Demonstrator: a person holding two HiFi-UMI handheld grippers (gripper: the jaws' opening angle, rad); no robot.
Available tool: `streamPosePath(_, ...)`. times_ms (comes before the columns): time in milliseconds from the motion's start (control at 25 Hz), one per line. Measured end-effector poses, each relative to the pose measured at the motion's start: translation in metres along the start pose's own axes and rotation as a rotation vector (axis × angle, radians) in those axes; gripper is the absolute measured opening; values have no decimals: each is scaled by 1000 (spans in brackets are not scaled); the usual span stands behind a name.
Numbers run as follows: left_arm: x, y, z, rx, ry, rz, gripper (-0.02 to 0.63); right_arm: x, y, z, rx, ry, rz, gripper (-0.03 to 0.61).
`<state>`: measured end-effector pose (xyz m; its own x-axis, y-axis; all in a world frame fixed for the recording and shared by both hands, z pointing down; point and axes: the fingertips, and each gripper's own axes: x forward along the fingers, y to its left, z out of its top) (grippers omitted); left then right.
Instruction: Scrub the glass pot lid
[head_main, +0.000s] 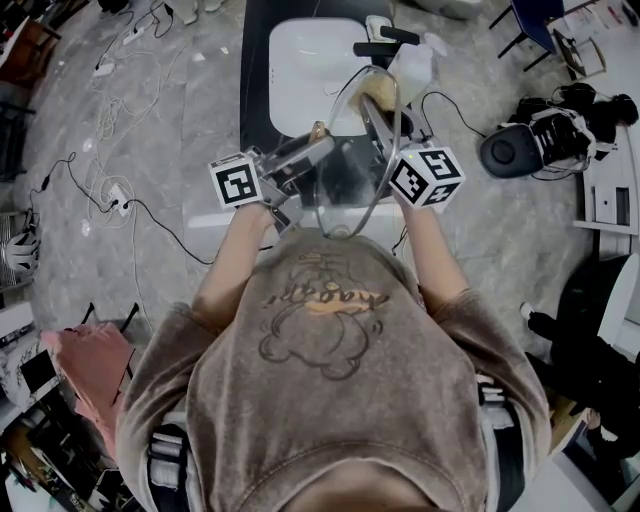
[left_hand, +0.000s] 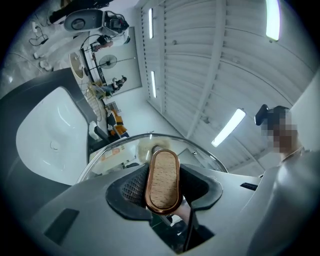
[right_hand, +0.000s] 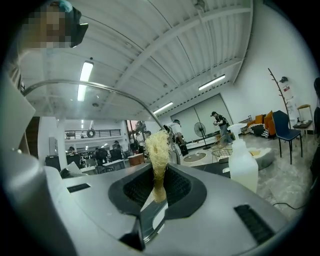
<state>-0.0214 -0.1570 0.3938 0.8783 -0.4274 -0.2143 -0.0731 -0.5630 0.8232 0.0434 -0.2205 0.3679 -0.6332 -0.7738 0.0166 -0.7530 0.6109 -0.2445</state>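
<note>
While the left claw (left_hand: 163, 186) clamps the glass pot lid (left_hand: 117, 150) by its wooden knob (left_hand: 162, 177), held upright above the white sink (head_main: 300, 70), the right claw (right_hand: 159, 187) pinches a loofah scrubber (right_hand: 157, 145) close to the lid.

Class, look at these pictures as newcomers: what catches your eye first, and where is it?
A glass pot lid is held on edge at the white sink, the left gripper shut on its wooden knob. The right gripper holds a straw-coloured fibrous scrubber up by the glass.
</note>
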Motion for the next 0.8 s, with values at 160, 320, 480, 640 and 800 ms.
streamPosePath(160,2,-4,1,-11,0,-20,183,10,-7,-9,-7,22,-4,43)
streamPosePath(320,5,-10,3,-21,-6,-37,183,18,-12,-24,-9,58,-13,43)
streamPosePath(480,4,-9,4,-59,-25,-36,183,25,-14,-46,-9,97,-1,43)
streamPosePath(640,2,-9,9,-106,-63,-48,183,32,-10,-56,-34,120,15,43)
streamPosePath(800,0,-9,15,-119,-93,-54,183,34,-3,-83,-24,188,49,43)
